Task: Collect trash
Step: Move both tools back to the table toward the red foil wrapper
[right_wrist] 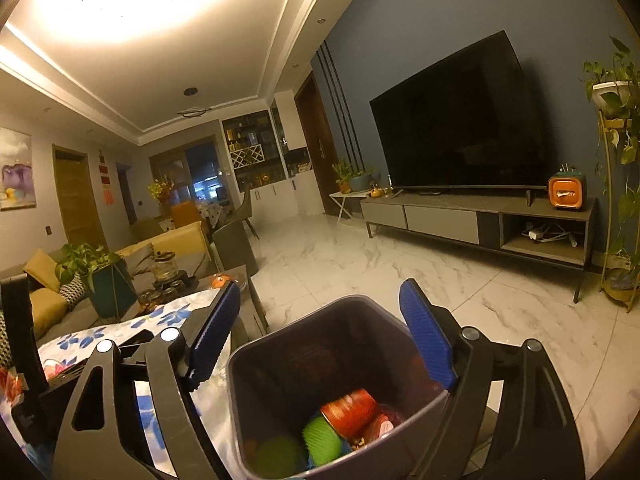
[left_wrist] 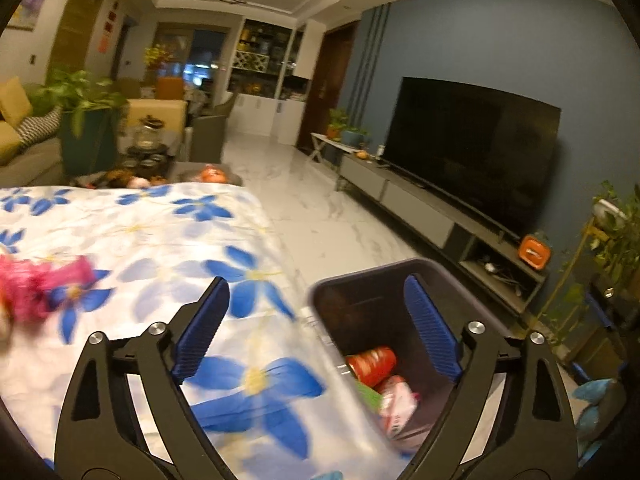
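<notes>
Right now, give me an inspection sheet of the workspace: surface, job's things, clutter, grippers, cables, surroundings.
Surface: floral cloth covers the table beside the bin.
Job's things: bin on the floor holds a red can, green pieces and a pink wrapper.
Clutter: blurred pink item on the cloth at left.
Grippers: left hand-held gripper open, empty; right hand-held gripper open above the bin, empty.
Cables: some in the TV stand shelf.
Surroundings: TV, sofa, plants, marble floor.
</notes>
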